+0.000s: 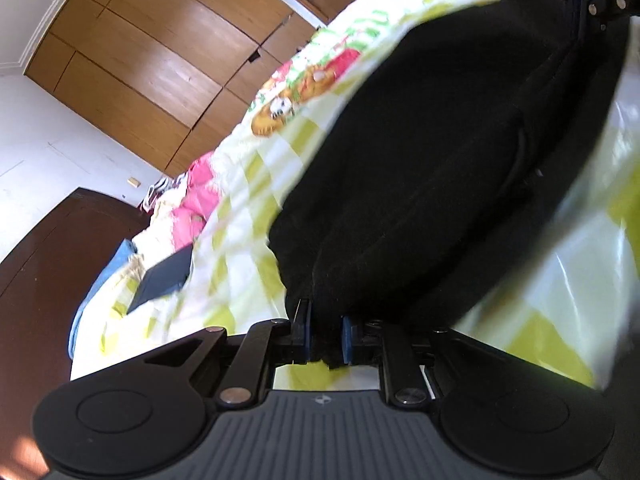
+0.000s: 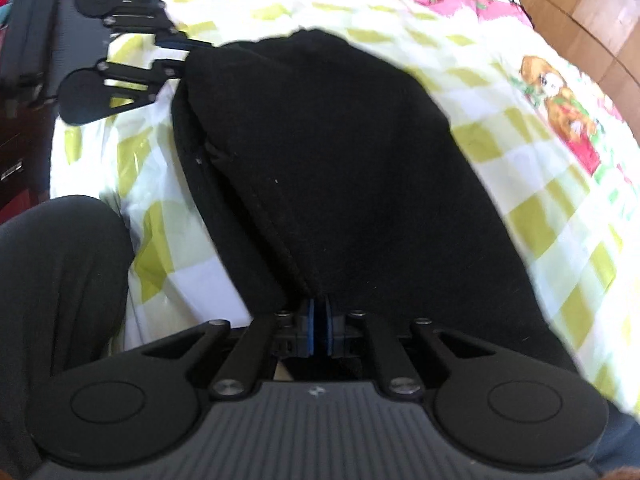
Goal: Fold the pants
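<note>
Two handheld grippers, left gripper point(image 1: 326, 338) and right gripper point(image 2: 319, 330), matt black throughout: ribbed grey-black top plate with small white emblem, round side discs, linkage bars on silver screws. Blue pads point(image 2: 309, 330) on fingers. Dark grey trouser leg point(image 2: 60, 280) worn.

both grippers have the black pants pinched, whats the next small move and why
Probably lower both ends together onto the bedspread and lay the fold flat. The left gripper and right gripper each clamp an edge of the black pants, which hang doubled and bunched between them.
</note>
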Demonstrator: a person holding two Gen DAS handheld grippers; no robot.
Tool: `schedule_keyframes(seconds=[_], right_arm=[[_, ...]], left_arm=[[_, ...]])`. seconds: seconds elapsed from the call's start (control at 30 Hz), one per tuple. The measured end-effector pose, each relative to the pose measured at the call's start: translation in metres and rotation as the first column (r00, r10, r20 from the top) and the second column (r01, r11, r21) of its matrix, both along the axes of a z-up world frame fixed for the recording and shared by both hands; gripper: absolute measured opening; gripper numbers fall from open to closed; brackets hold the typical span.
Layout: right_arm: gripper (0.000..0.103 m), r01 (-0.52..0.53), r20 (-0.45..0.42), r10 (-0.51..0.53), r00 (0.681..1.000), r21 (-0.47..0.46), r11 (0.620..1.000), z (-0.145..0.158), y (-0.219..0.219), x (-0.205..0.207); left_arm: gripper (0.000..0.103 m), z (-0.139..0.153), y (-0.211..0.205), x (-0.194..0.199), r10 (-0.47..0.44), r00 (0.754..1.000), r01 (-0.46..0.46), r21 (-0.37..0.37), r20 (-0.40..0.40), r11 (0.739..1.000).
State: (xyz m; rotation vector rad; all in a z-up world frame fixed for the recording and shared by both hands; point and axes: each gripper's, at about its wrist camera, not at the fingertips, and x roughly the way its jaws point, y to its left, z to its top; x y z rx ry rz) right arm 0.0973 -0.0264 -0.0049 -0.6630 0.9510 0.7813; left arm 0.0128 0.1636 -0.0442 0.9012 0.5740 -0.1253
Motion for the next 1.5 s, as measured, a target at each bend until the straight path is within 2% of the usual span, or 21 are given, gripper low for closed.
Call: schedule_keyframes(seconds=[0.13,0.3,0.4,0.53,0.63,0.7,0.77,0.83,0.93,1.0,1.07,1.1,1.2,1.27,1.37,1.43,1.5], right_arm=[[0.008,-0.047,0.072,0.047,0.996,-0.005,0.999,0.001,0.004,-0.013],[0.011,-0.038,0.081,0.038,0.996,0.000,0.999,-0.001,0.003,-0.014],[0.012,-0.023,0.101,0.024,0.995,-0.010,1.000,-0.004,0.003,-0.016],[0.013,-0.007,0.109,0.007,0.994,0.003,1.000,-0.007,0.005,-0.021],[0.015,0.000,0.130,-0.001,0.991,0.003,1.000,-0.007,0.003,-0.026],[0.016,0.008,0.135,-0.009,0.991,0.012,1.000,-0.006,0.000,-0.029],[0.021,0.025,0.120,-0.031,0.992,0.046,0.999,0.001,-0.008,-0.031],[0.034,0.055,0.105,-0.063,0.992,0.077,0.996,0.009,-0.022,-0.034],[0.037,0.141,0.094,-0.151,0.984,0.111,0.984,0.023,-0.055,-0.037],[0.038,0.248,0.092,-0.262,0.961,0.137,0.959,0.033,-0.088,-0.035],[0.038,0.375,0.081,-0.392,0.917,0.167,0.912,0.041,-0.129,-0.025],[0.038,0.443,0.077,-0.462,0.884,0.183,0.878,0.043,-0.151,-0.018],[0.039,0.637,0.034,-0.664,0.747,0.250,0.730,0.045,-0.223,0.012],[0.039,0.744,-0.046,-0.769,0.638,0.296,0.599,0.043,-0.268,0.036],[0.040,0.813,-0.168,-0.828,0.535,0.370,0.450,0.041,-0.314,0.066],[0.044,0.836,-0.248,-0.835,0.491,0.404,0.371,0.042,-0.334,0.086],[0.047,0.864,-0.300,-0.850,0.433,0.405,0.298,0.038,-0.350,0.103]], left_arm=[[0.031,0.003,-0.002,-0.005,0.027,1.000,-0.027,-0.001,0.010,1.000],[0.031,0.005,-0.002,-0.007,0.038,0.999,-0.038,0.018,0.016,0.999],[0.032,0.005,-0.003,-0.010,0.052,0.998,-0.054,0.048,0.045,0.997],[0.033,0.003,0.007,-0.013,0.101,0.994,-0.103,0.081,0.033,0.991],[0.033,0.018,0.009,-0.021,0.135,0.988,-0.139,0.043,0.079,0.989],[0.033,0.032,-0.003,-0.027,0.104,0.989,-0.104,-0.003,0.106,0.995],[0.033,0.041,-0.024,-0.031,0.035,0.994,-0.029,-0.055,0.101,0.998],[0.033,0.042,-0.051,-0.032,-0.052,0.994,0.060,-0.084,0.096,0.995],[0.033,0.038,-0.092,-0.030,-0.175,0.980,0.185,-0.112,0.091,0.976],[0.033,0.036,-0.117,-0.027,-0.234,0.969,0.243,-0.142,0.081,0.960],[0.033,0.034,-0.140,-0.026,-0.294,0.953,0.302,-0.151,0.078,0.941],[0.033,0.032,-0.152,-0.024,-0.317,0.946,0.325,-0.160,0.070,0.932],[0.034,0.027,-0.184,-0.016,-0.368,0.929,0.368,-0.194,0.037,0.910],[0.034,0.021,-0.203,-0.009,-0.386,0.922,0.382,-0.193,0.015,0.904],[0.034,0.013,-0.221,-0.001,-0.401,0.916,0.391,-0.187,-0.021,0.901],[0.035,0.014,-0.222,0.006,-0.405,0.914,0.391,-0.192,-0.037,0.900],[0.037,0.016,-0.222,0.014,-0.404,0.912,0.381,-0.220,-0.071,0.898]])
